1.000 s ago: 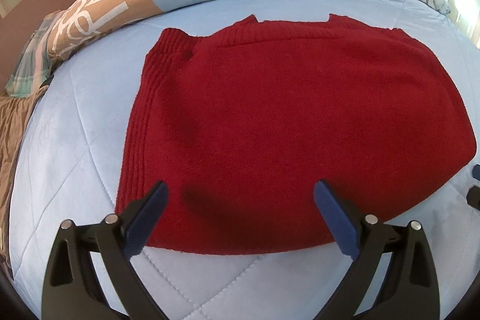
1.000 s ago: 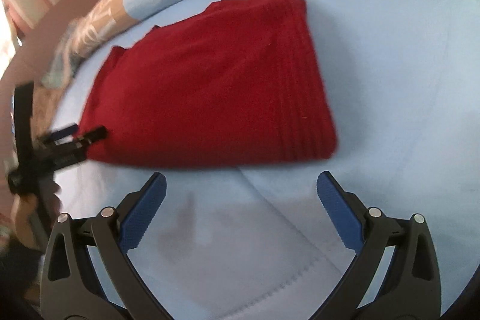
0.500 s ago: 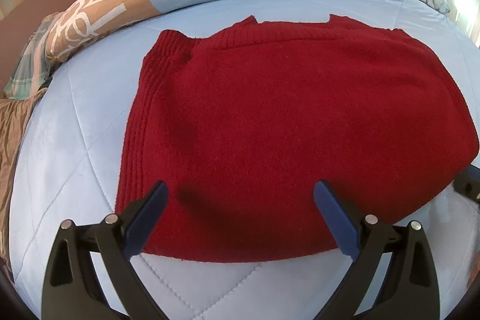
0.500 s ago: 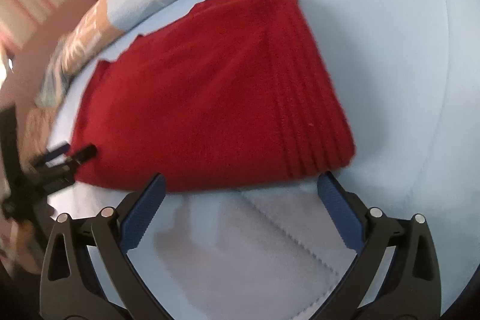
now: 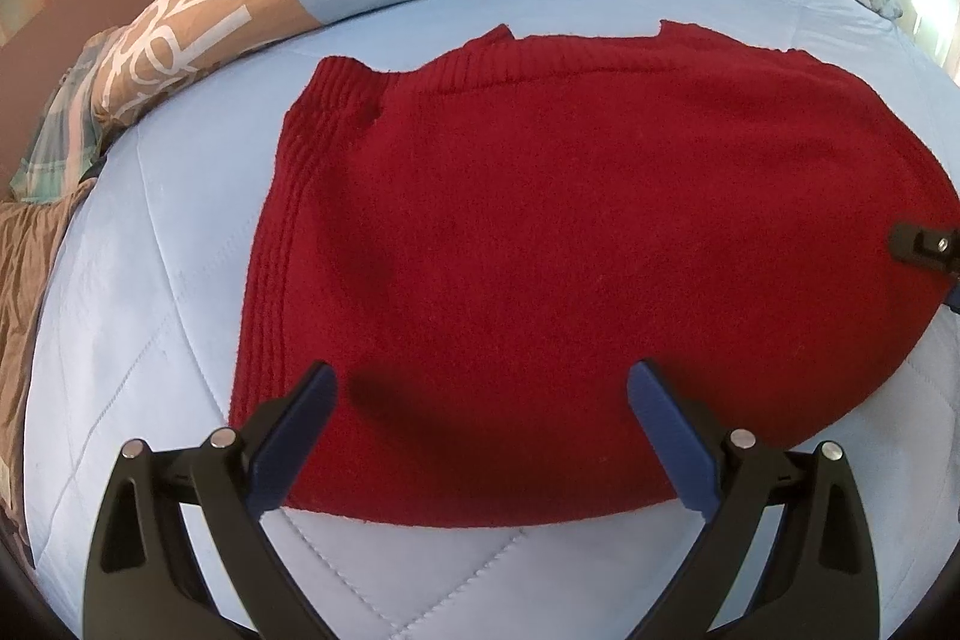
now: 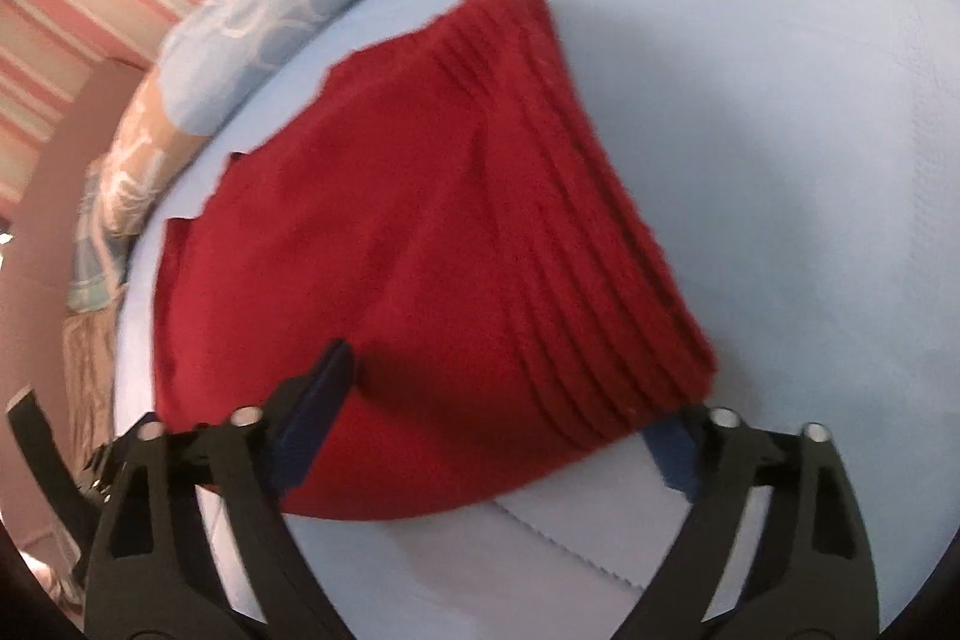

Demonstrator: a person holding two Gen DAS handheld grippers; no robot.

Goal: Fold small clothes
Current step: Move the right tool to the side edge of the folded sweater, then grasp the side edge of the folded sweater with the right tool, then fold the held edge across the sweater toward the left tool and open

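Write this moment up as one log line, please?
step: pre-grasp | item: red knitted sweater flat on light blue quilted bedspread | left gripper: open at near edge | right gripper: open, straddling ribbed corner

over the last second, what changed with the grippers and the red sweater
The right gripper moved forward to the red sweater's near ribbed corner; its open fingers now straddle that edge, one over the knit, one partly hidden under it. It has not closed. The left gripper crept slightly forward, open over the near hem. The sweater stayed flat on the blue quilt, nothing grasped or released.
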